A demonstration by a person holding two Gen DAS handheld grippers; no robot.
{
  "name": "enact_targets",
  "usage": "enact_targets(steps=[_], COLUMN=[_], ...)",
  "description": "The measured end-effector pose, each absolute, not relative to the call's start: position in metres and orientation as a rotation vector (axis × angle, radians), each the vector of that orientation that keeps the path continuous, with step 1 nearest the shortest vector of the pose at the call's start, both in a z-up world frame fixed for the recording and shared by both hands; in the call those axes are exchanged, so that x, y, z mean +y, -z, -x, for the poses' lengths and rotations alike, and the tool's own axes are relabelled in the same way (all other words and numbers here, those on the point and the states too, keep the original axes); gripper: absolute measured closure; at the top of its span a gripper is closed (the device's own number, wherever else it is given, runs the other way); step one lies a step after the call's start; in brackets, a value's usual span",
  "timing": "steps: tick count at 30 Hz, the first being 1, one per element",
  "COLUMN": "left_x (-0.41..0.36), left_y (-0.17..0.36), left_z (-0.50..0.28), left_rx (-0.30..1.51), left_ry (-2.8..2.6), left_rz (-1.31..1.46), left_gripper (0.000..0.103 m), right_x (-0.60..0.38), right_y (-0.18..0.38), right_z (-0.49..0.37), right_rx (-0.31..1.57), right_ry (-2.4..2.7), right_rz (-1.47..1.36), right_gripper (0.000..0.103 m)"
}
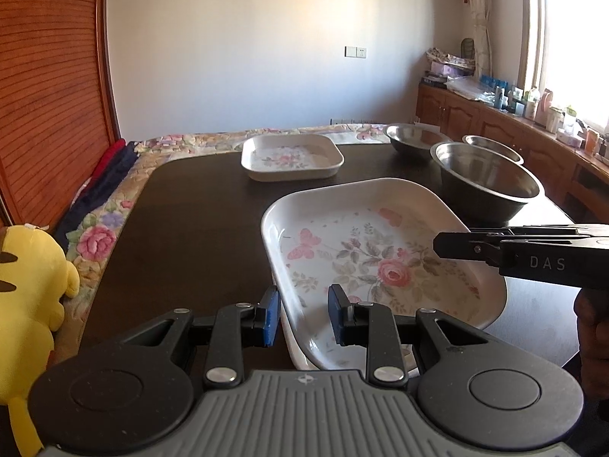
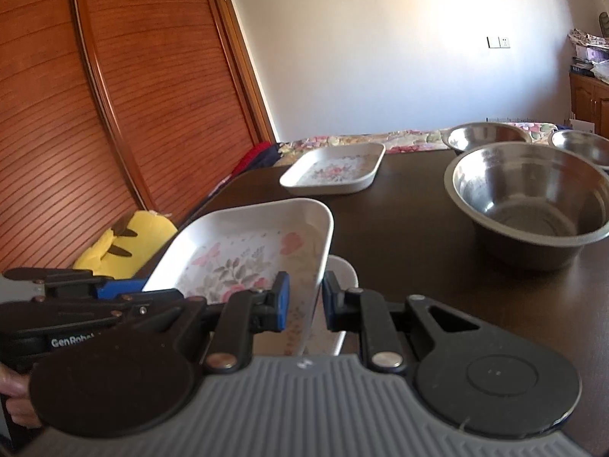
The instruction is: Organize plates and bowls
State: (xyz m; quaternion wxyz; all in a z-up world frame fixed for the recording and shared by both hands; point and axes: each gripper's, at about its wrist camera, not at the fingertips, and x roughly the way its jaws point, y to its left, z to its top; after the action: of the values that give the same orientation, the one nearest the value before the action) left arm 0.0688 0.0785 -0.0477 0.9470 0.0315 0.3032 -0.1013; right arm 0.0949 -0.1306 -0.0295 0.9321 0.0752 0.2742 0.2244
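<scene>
A white rectangular plate with a rose pattern [image 1: 373, 259] [image 2: 236, 251] hangs tilted just above a second white plate, whose rim [image 1: 298, 358] [image 2: 344, 270] shows beneath it. My left gripper [image 1: 304, 316] is shut on the upper plate's near left rim, one blue pad on each side of the wall. My right gripper [image 2: 306, 301] is shut on its right rim the same way. The right gripper's black fingers [image 1: 456, 245] reach in over the plate from the right. A smaller floral dish [image 1: 291, 156] [image 2: 335, 169] sits at the table's far side.
Three steel bowls stand at the right: a large one [image 1: 487, 182] [image 2: 529, 198] and two further back [image 1: 415, 137] [image 1: 493, 146]. The dark table [image 1: 190, 209] adjoins a floral bedspread [image 1: 99, 236] with a yellow plush toy [image 1: 26, 297]. Wooden doors stand on the left, cluttered cabinets [image 1: 514, 114] on the right.
</scene>
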Motion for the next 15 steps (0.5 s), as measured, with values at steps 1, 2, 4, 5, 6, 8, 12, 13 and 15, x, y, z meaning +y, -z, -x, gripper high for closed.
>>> enact_targets(steps=[1,2,4,5,6,8,12,13,15], left_x=[0.078,0.077,0.077,0.077,0.077,0.077,0.075,0.075,0.074], left_y=[0.049,0.05,0.051,0.052,0.053,0.054,0.057,0.059,0.061], left_z=[-0.069,-0.069,-0.069,-0.07,-0.07,-0.072,-0.075,-0.076,-0.076], left_rx=[0.619,0.621,0.623,0.624,0.626,0.63,0.641,0.644,0.648], left_ry=[0.208,0.209,0.209,0.208,0.207,0.203,0.203,0.205,0.208], left_rz=[-0.065,-0.065,-0.064,-0.064,-0.063,-0.064,-0.072,-0.072,-0.072], left_gripper=[0.074,0.074,0.074,0.074,0.074,0.074,0.074,0.074,0.074], right_x=[-0.131,-0.132,-0.132,-0.132,-0.131,-0.131,-0.131,-0.131,-0.133], right_y=[0.03,0.031,0.031,0.032,0.032,0.033,0.037,0.038,0.039], right_z=[-0.095,-0.094,-0.094,-0.093,-0.093,-0.093,-0.094,-0.094,-0.094], right_rx=[0.564,0.566,0.569,0.57,0.571,0.577,0.588,0.59,0.593], right_ry=[-0.457,-0.455,-0.452,-0.452,-0.453,-0.456,-0.453,-0.452,-0.449], right_rz=[-0.155,-0.155,-0.153,-0.151,-0.15,-0.149,-0.145,-0.146,-0.146], right_gripper=[0.083,0.083,0.083,0.083,0.083,0.083,0.083,0.083,0.083])
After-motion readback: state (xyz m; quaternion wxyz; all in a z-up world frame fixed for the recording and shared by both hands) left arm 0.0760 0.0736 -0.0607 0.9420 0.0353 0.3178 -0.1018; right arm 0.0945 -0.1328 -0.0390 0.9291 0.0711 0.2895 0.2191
